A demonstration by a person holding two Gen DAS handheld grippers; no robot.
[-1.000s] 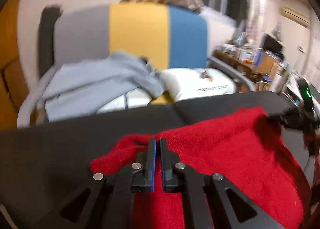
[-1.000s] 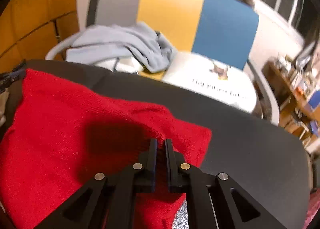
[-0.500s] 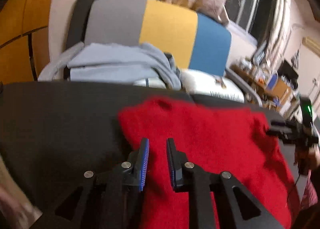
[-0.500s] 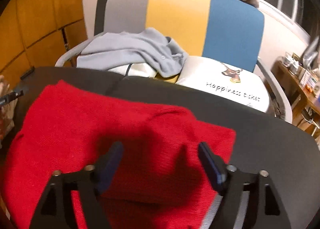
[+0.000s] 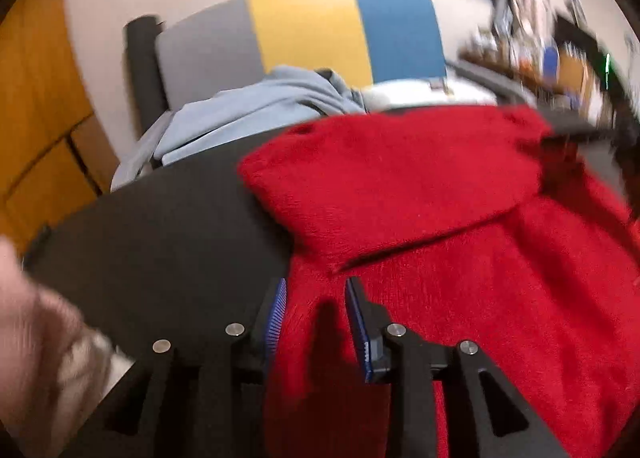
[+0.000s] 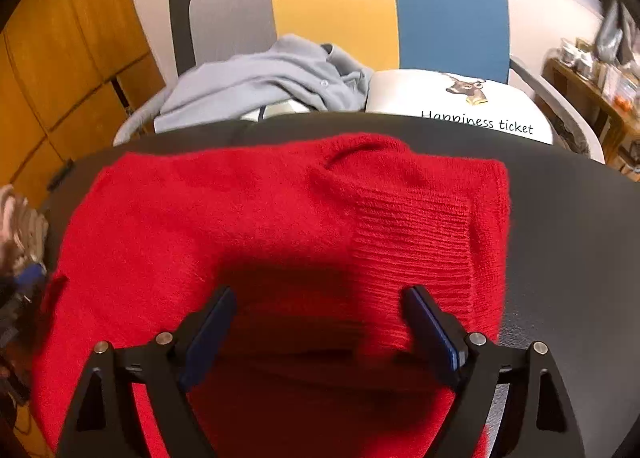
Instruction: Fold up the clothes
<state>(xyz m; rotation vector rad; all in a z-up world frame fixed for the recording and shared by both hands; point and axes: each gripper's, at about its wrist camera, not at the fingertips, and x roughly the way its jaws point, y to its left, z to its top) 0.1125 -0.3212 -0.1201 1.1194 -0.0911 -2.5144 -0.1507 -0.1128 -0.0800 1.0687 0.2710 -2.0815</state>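
Note:
A red knit sweater (image 5: 440,218) lies folded on the dark table (image 5: 160,238), with one flap laid over its upper part. My left gripper (image 5: 316,298) hangs just above the sweater's left edge. Its jaws are partly apart and opening, with red knit below the gap and no pad pressing on it. In the right wrist view the sweater (image 6: 240,218) shows a ribbed band (image 6: 412,234) on its right side. My right gripper (image 6: 320,306) hovers over the near part, jaws wide and still opening, gripping nothing.
Behind the table stands a chair with a grey, yellow and blue back (image 6: 332,6). On its seat lie a light blue garment (image 6: 264,86) and a white cushion (image 6: 460,102) with printed lettering. Wooden cabinets (image 6: 60,58) stand at left, a cluttered shelf (image 6: 592,74) at right.
Both grippers were shut on the red sweater's edge and have let go and opened. The sweater now lies flatter. My left gripper has drawn back toward the sweater's left edge.

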